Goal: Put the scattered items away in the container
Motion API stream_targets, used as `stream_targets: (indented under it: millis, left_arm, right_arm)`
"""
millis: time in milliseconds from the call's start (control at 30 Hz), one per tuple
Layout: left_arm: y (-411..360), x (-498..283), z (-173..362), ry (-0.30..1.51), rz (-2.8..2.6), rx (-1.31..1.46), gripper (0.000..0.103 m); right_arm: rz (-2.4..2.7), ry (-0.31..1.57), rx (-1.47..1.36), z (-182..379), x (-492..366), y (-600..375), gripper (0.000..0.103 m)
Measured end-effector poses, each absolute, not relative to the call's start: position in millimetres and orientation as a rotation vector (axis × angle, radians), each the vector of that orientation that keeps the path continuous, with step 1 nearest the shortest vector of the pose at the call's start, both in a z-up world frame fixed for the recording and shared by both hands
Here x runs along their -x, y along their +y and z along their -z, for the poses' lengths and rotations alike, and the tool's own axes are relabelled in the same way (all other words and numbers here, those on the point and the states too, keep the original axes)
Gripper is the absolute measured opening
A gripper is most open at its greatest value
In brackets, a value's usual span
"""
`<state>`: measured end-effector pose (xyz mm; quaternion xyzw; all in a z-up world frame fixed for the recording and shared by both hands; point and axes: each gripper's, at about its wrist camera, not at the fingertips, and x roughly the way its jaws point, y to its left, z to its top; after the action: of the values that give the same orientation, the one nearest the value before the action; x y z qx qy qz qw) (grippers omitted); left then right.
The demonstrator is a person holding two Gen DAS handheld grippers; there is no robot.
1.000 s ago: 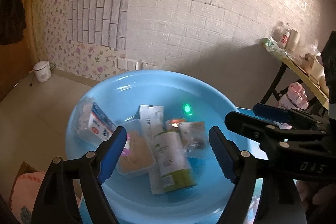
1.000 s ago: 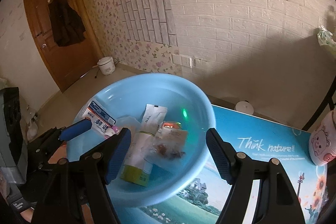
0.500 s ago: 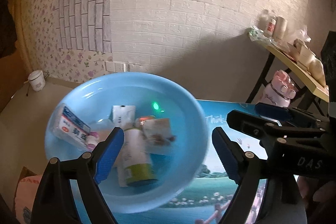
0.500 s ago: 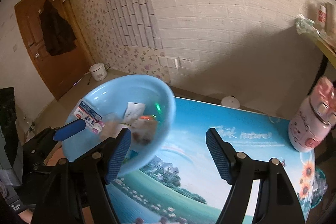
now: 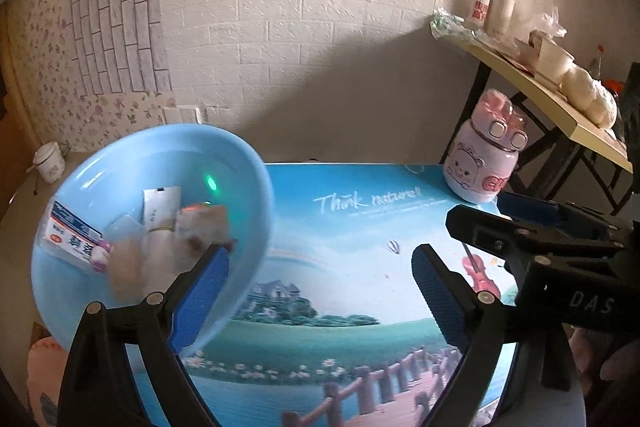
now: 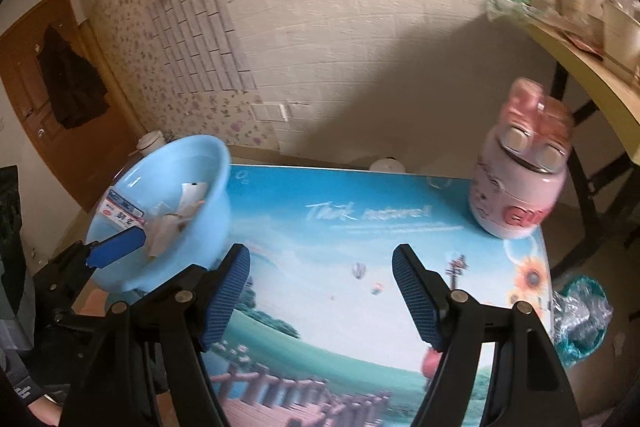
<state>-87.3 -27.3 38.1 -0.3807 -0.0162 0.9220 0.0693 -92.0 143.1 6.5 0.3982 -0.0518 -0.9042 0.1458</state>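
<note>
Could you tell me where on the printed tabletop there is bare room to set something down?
The tabletop is bare across its middle, between the blue basin at the left edge and the pink bottle at the far right corner. The basin itself is crowded with packets. Both open grippers hover over the near edge.

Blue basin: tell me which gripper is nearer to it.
Left. The left gripper has one finger over the blue basin at the table's left edge. The right gripper hangs open over the table's middle, to the basin's right.
</note>
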Motion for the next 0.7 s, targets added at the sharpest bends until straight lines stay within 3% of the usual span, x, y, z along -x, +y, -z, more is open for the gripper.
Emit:
stream_targets:
  millis: [700]
  left_arm:
    - [6.5,73.8,-18.4,0.052,-2.689,1.392,0.103]
  right_arm:
    - [2.583,-0.147,-1.318,14.0,67.8,174.7,0.076]
